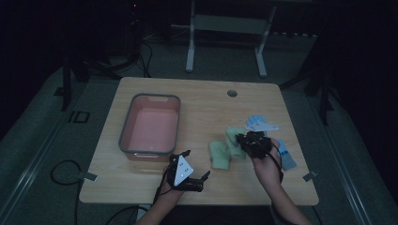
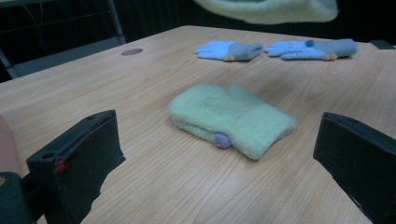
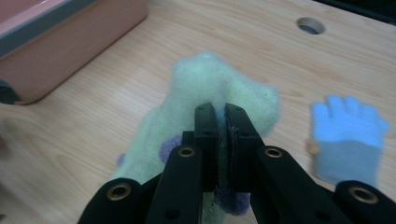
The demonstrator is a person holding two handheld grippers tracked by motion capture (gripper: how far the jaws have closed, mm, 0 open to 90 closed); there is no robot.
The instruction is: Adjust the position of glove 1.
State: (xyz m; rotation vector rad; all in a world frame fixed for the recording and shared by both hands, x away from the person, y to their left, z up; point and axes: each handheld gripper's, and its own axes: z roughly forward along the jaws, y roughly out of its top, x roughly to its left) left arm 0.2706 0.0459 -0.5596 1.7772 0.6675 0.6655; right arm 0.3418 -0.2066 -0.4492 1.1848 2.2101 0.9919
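Two green mittens: one (image 3: 205,93) hangs off the table, pinched between the pressed-together jaws of the right gripper (image 3: 223,116); the other (image 2: 231,119) lies flat on the table (image 1: 202,101), just ahead of the left gripper (image 1: 190,164), whose jaws stand spread with nothing between them. Two blue gloves (image 2: 229,50) (image 2: 313,48) lie side by side near the right edge. One pink bin (image 1: 151,123) with a grey rim sits at the left. The table is pale wood with one round hole (image 1: 232,93); the room is dark, with grey floor and a white frame (image 1: 225,33) behind
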